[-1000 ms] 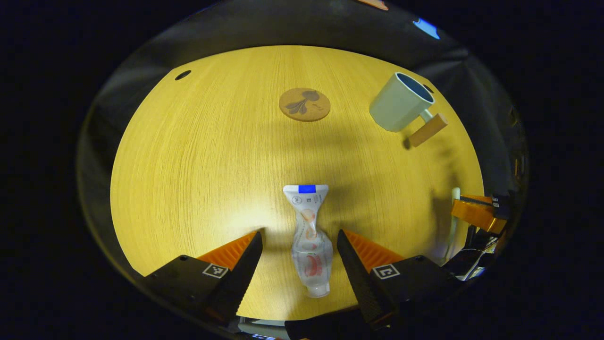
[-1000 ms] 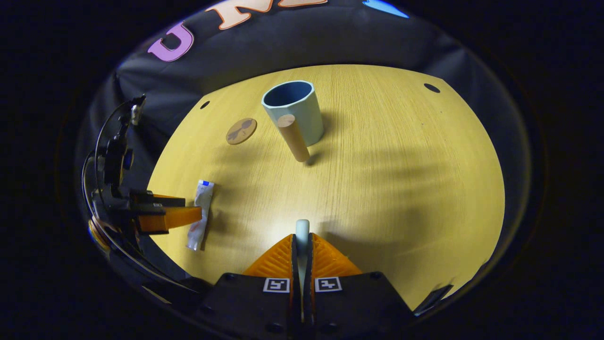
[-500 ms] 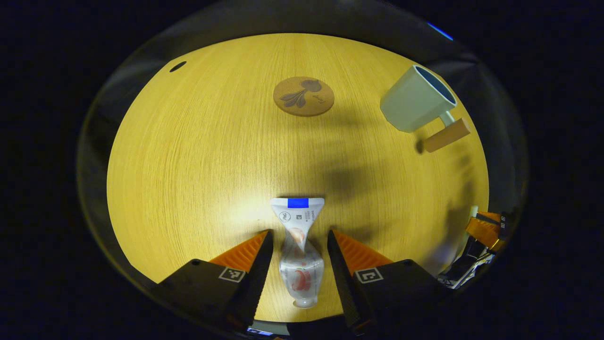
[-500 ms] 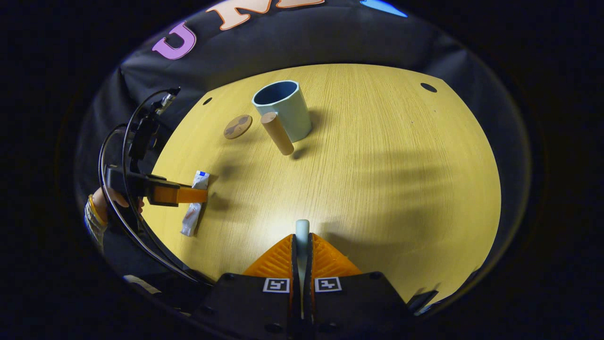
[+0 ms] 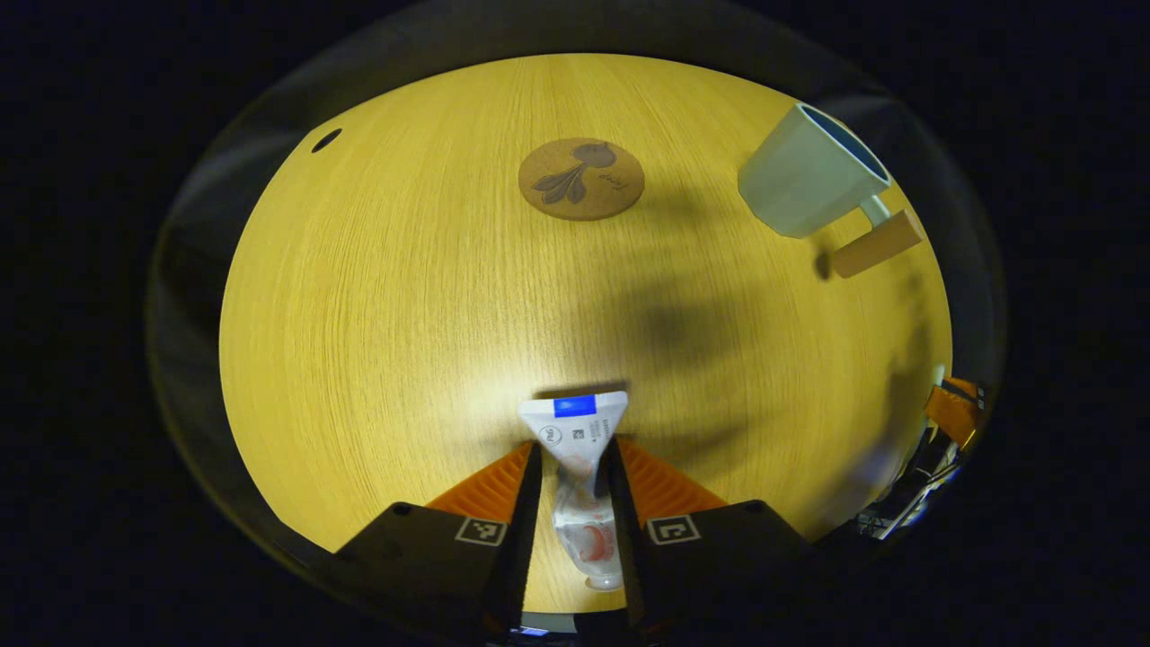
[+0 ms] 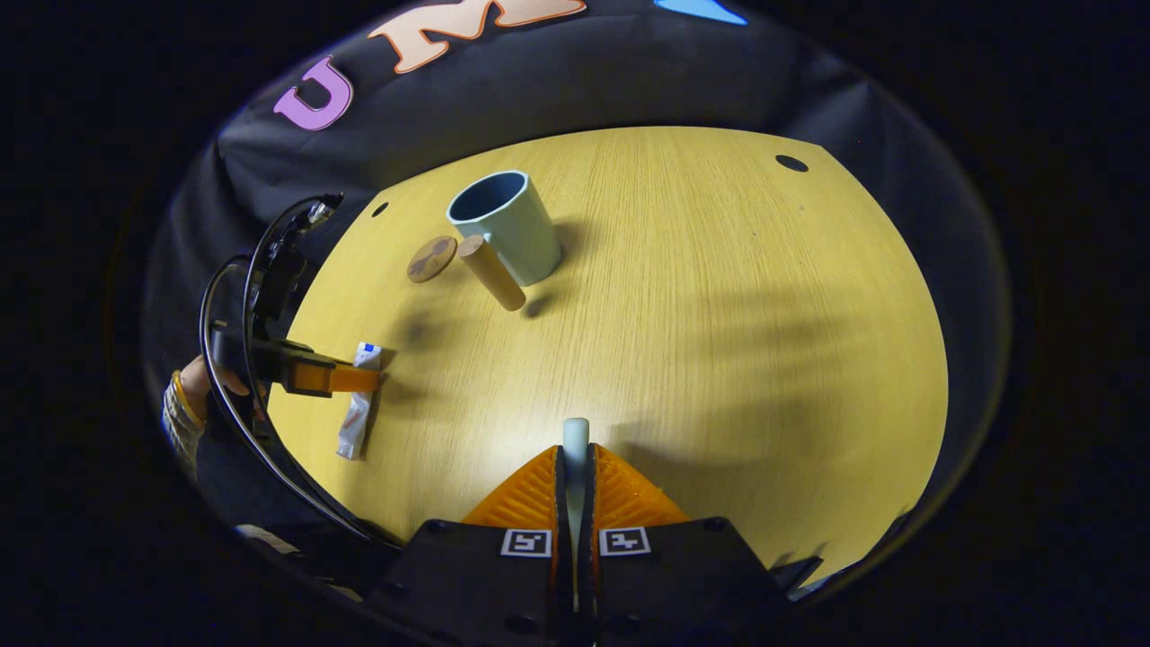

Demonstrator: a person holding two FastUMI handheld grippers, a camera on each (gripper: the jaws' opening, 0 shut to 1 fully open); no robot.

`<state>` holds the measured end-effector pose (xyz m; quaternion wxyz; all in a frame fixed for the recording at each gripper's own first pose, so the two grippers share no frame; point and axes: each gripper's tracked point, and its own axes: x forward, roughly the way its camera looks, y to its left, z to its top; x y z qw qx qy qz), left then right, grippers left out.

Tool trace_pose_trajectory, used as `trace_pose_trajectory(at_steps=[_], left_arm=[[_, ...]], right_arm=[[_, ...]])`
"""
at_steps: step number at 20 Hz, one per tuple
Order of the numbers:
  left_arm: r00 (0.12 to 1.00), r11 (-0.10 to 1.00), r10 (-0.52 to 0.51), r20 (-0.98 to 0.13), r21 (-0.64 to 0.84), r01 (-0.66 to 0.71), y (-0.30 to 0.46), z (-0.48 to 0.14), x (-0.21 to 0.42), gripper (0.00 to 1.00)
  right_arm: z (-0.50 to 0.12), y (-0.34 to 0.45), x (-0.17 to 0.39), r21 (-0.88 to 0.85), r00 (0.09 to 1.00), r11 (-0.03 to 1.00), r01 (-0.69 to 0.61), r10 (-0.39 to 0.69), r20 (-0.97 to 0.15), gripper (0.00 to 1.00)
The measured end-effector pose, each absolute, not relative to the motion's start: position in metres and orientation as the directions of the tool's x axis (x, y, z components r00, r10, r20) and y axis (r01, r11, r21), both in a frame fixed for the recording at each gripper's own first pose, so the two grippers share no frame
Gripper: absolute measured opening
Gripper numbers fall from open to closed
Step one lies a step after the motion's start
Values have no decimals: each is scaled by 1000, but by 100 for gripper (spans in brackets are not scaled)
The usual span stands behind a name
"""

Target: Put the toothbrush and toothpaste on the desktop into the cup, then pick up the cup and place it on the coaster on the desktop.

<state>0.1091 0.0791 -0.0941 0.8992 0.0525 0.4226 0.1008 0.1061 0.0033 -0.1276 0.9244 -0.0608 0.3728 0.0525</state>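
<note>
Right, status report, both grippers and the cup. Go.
Left gripper closed on toothpaste, tube on desk. Right gripper shut on toothbrush. Cup upright, empty, off the coaster. Path to cup open.

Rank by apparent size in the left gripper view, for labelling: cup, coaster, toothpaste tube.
1. Pale green cup with wooden handle
2. White toothpaste tube, though nearness inflates it
3. Round cork coaster

Left gripper [image 5: 570, 467], right gripper [image 6: 575, 467] clamped.
</note>
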Motion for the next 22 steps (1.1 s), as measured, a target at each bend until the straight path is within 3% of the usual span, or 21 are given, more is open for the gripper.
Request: trace_pose_trajectory(at_steps=[6, 11, 15, 19, 22], left_arm=[[622, 975, 222, -751, 185, -124, 77, -94, 111, 21], [657, 980, 196, -728, 176, -97, 75, -96, 110, 13], [716, 991, 132, -685, 79, -107, 72, -94, 110, 9], [815, 990, 19, -579, -104, -96, 57, -72, 112, 7], [889, 987, 33, -456, -128, -102, 52, -40, 118, 7]], right_arm=[[-124, -1, 109, -72, 727, 990, -120, 38, -686, 5], [-123, -1, 114, -68, 739, 993, -97, 26, -673, 5], [-116, -2, 122, -80, 770, 993, -84, 14, -638, 5], [-100, 3, 132, -57, 806, 995, -86, 36, -591, 5], [-76, 0, 144, -66, 856, 996, -58, 16, -516, 5]])
